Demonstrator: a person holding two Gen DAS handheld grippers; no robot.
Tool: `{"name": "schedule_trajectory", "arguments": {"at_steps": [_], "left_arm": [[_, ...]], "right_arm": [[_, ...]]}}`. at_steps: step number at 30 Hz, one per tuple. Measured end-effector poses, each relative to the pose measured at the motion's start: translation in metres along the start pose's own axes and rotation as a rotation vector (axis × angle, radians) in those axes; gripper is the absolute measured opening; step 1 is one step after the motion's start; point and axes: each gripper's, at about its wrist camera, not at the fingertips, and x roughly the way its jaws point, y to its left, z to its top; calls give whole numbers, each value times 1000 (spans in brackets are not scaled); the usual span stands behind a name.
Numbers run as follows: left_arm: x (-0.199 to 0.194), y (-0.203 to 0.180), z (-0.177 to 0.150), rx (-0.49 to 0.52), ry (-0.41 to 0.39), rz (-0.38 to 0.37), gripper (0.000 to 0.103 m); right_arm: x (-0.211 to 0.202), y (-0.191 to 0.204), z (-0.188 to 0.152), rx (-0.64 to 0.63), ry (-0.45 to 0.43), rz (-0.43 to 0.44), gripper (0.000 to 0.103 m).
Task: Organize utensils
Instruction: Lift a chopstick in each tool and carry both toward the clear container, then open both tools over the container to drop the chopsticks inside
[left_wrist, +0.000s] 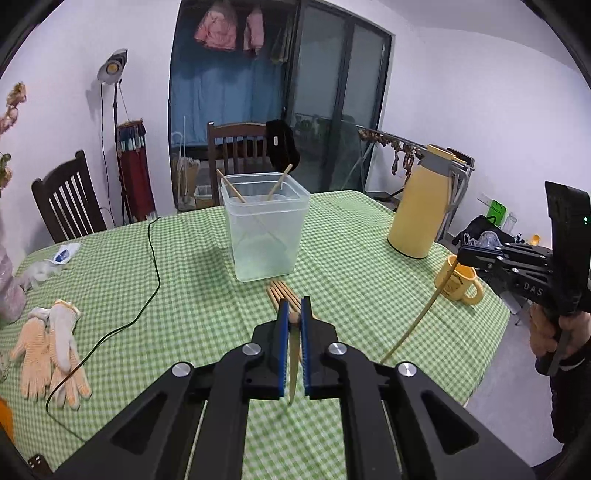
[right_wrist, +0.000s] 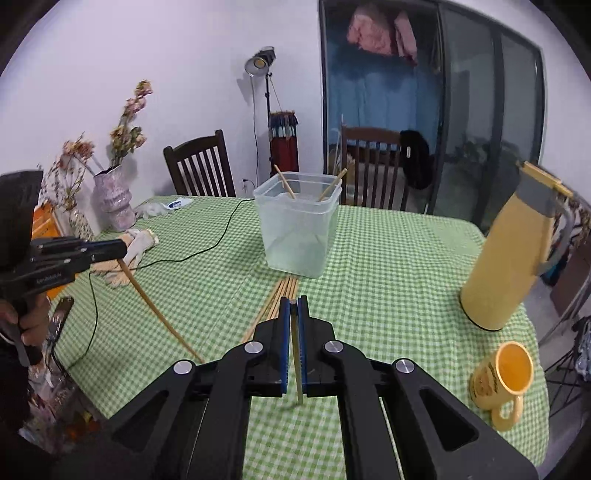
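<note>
The clear, square plastic container (left_wrist: 265, 225) stands straight ahead of both of your tongs, farther across the green-and-white checked desk (left_wrist: 192, 295), and it already has two pale wooden chopsticks (left_wrist: 232, 187) leaning in it, tips up against opposite sides of the rim. Between you and the container, a small bundle of loose bamboo chopsticks (left_wrist: 282, 295) lies flat on the cloth, their long axes running from you toward the container's base, almost touching it. Your left tongs (left_wrist: 294, 314) are clamped together on a single thin wooden chopstick (left_wrist: 294, 354), which hangs down from the pads with its long axis close to upright and its lower tip free above the cloth. Your right tongs (right_wrist: 294, 314) are likewise pressed shut on another slim wooden chopstick (right_wrist: 297, 365), also hanging steeply; in the left wrist view you can see that stick (left_wrist: 417, 321) slanting down from the right tongs (left_wrist: 461, 258), off to the right near the yellow ceramic mug (left_wrist: 460, 282). Both tongs sit at a similar remove from the container, the left lined up a touch more centrally on it, so I judge either could go first. The open mouth faces up, so each stick wants to be carried above the rim and lowered tip first. The tall yellow thermos jug (left_wrist: 421, 206) stands well to the right.
</note>
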Motion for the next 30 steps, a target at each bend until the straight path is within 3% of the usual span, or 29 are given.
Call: {"name": "schedule_trajectory", "arguments": {"at_steps": [9, 12, 15, 19, 22, 25, 28, 30], "left_arm": [[24, 19, 17, -42, 9, -27, 3], [23, 17, 30, -8, -18, -33, 3], [13, 13, 62, 24, -79, -41, 3], [-15, 17, 134, 12, -235, -94, 3], [-19, 24, 186, 2, -328, -93, 3], [-3, 41, 226, -52, -358, -103, 3], [35, 72, 261, -182, -361, -173, 3], [63, 87, 270, -249, -360, -173, 3]], "right_arm": [[15, -9, 12, -2, 26, 29, 4], [13, -7, 22, -22, 16, 40, 4], [1, -3, 48, -62, -49, 41, 4], [-23, -1, 106, -99, -187, 36, 4], [-38, -4, 154, -96, -315, 30, 4], [-39, -10, 194, -69, -400, 40, 4], [-23, -19, 226, -29, -452, 57, 4], [-6, -26, 238, -10, -493, 53, 4]]}}
